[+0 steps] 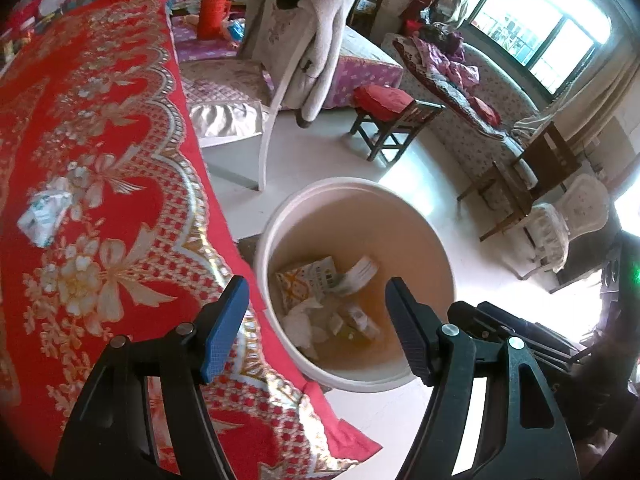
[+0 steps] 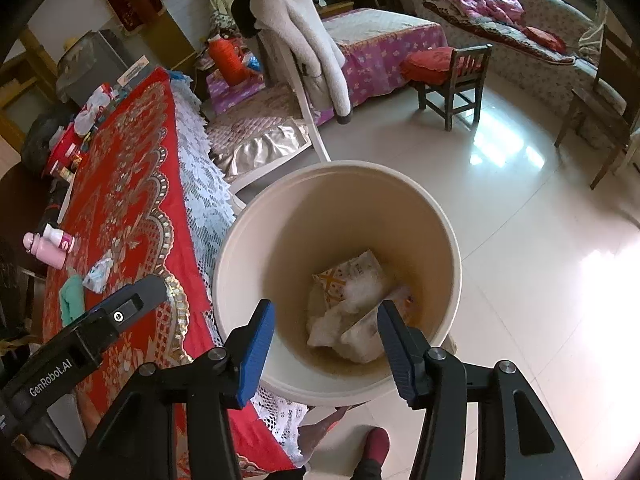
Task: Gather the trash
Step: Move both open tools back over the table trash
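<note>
A cream bucket (image 1: 420, 216) stands on the floor beside the red-clothed table (image 1: 100, 120); it also shows in the right wrist view (image 2: 440, 216). Inside lie a yellow-patterned wrapper (image 1: 308, 280), crumpled tissues (image 2: 332, 328) and other scraps. My left gripper (image 1: 316, 320) is open and empty above the bucket's near rim. My right gripper (image 2: 326, 344) is open and empty over the bucket. A crumpled white-and-blue wrapper (image 1: 44, 212) lies on the table; it also shows in the right wrist view (image 2: 98, 274), next to a green cloth (image 2: 72, 296).
A pink bottle (image 2: 44, 250) and a small white bottle (image 2: 60, 236) lie at the table's edge. Clutter sits at the table's far end (image 2: 80, 128). A white chair with a draped coat (image 2: 296, 40), a small wooden stool (image 2: 452, 76) and a sofa (image 1: 480, 92) stand around the tiled floor.
</note>
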The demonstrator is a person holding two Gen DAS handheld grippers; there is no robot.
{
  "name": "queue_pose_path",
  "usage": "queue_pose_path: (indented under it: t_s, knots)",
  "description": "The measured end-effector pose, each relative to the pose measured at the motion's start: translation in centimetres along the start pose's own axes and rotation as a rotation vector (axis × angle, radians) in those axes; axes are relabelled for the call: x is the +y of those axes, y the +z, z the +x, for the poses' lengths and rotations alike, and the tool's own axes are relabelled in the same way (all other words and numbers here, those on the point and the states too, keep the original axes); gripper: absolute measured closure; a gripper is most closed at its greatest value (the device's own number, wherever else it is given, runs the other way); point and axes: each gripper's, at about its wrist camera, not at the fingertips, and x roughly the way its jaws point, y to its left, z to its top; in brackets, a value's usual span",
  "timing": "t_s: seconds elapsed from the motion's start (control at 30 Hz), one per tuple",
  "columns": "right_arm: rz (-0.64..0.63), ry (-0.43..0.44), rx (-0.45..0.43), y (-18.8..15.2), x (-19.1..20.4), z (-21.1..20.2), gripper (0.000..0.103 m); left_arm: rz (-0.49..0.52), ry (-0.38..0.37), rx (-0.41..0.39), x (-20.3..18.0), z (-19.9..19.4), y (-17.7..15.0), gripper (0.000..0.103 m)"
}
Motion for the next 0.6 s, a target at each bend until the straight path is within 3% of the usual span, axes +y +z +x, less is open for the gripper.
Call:
queue_pose_path:
  t_s: [0.27, 0.6]
  knots:
    - [-0.032, 0.021, 0.003, 0.1, 2.1, 0.2, 0.052, 0.014, 0.086, -0.062, 1.7, -2.8, -0.2, 0.033]
    - [-0.128, 0.068, -0.001, 0.4, 8.0, 0.6, 0.05, -0.036, 0.192, -0.115, 7.2, -6.7, -1.2, 0.033]
